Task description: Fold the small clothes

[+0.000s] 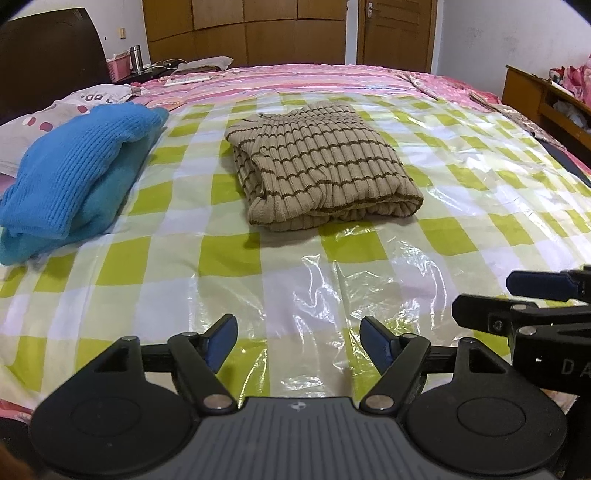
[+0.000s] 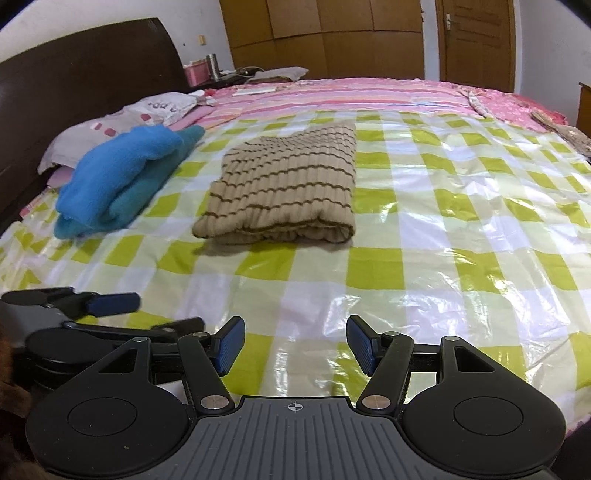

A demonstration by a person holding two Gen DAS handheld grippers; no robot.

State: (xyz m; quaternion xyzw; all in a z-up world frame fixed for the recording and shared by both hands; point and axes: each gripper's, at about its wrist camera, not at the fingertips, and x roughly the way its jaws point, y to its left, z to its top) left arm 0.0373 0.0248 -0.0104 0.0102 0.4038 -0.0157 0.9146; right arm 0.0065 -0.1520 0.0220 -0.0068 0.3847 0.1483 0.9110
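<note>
Beige striped sweater (image 1: 317,162) lying folded on the bed (image 1: 480,192), well ahead of both tools. Blue sweater (image 1: 70,173) folded ahead-left. Left tool (image 1: 298,343), right tool (image 2: 295,345) wide, empty. Seemingly finished.

Bed (image 1: 221,266) w/ dark headboard (image 2: 92,70), wood wardrobe (image 1: 243,33), door (image 1: 395,33).

black left gripper (image 1: 298,341), blue pads (image 1: 376,345), silver screws (image 1: 379,401)
</note>
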